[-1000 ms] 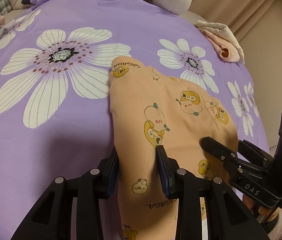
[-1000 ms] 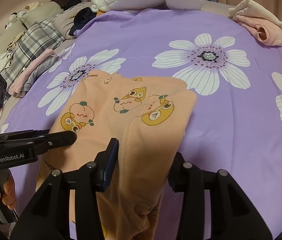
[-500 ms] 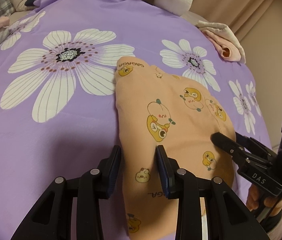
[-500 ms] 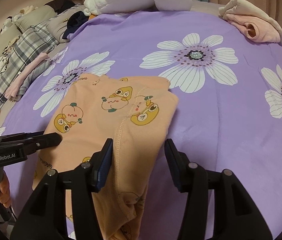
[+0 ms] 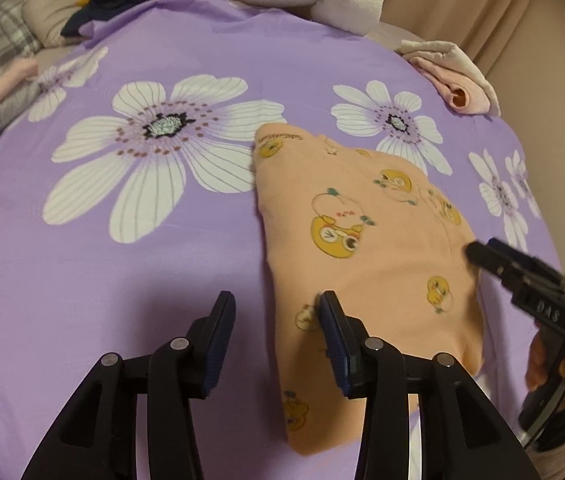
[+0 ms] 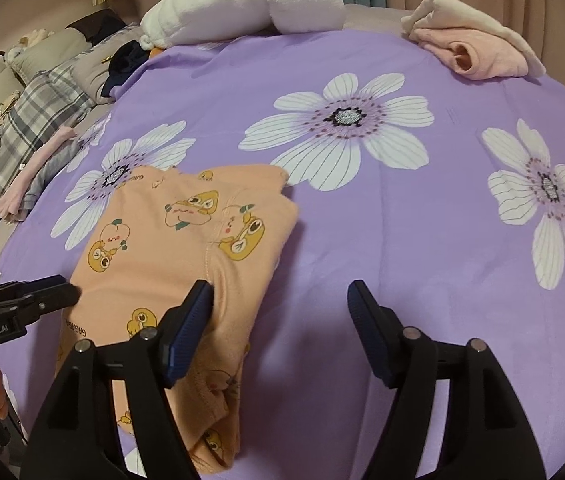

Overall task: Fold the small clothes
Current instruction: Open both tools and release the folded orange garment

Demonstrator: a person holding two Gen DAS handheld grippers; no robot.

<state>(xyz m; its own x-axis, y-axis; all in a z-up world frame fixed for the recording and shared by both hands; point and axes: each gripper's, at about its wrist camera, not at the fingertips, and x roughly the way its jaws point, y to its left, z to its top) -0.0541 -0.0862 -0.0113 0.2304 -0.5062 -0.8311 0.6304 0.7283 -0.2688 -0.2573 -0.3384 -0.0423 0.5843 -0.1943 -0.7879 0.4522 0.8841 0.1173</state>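
Left wrist view
My left claw (image 5: 276, 312): open; its jaws have just been widening. Its right finger (image 5: 332, 320) lies over the garment's left border, its left finger over bare sheet, and no cloth is pinched between them.
Orange garment (image 5: 362, 240): a folded peach-orange piece printed with yellow ducks, lying flat on the bed, reaching from the near edge toward the middle.
My right claw (image 5: 478, 250): it enters from the right side, its tip over the garment's right border; a hand (image 5: 550, 364) holds its grip.
Bed sheet (image 5: 162, 260): purple with big white flowers.

Right wrist view
My right claw (image 6: 282, 300): open wide; its jaws have just been spreading. Its left finger (image 6: 196, 306) sits on the garment's right part and its right finger stands over bare sheet (image 6: 402, 220). Nothing is gripped.
Orange garment (image 6: 170, 248): on the near left part of the bed, its near end running under my claw.
My left claw (image 6: 62, 290): over the garment's left border; whether it touches the cloth I cannot tell.
Pink garment (image 6: 478, 52): bundled at the bed's far right corner.
White plush blanket (image 6: 242, 4): heaped along the far edge.
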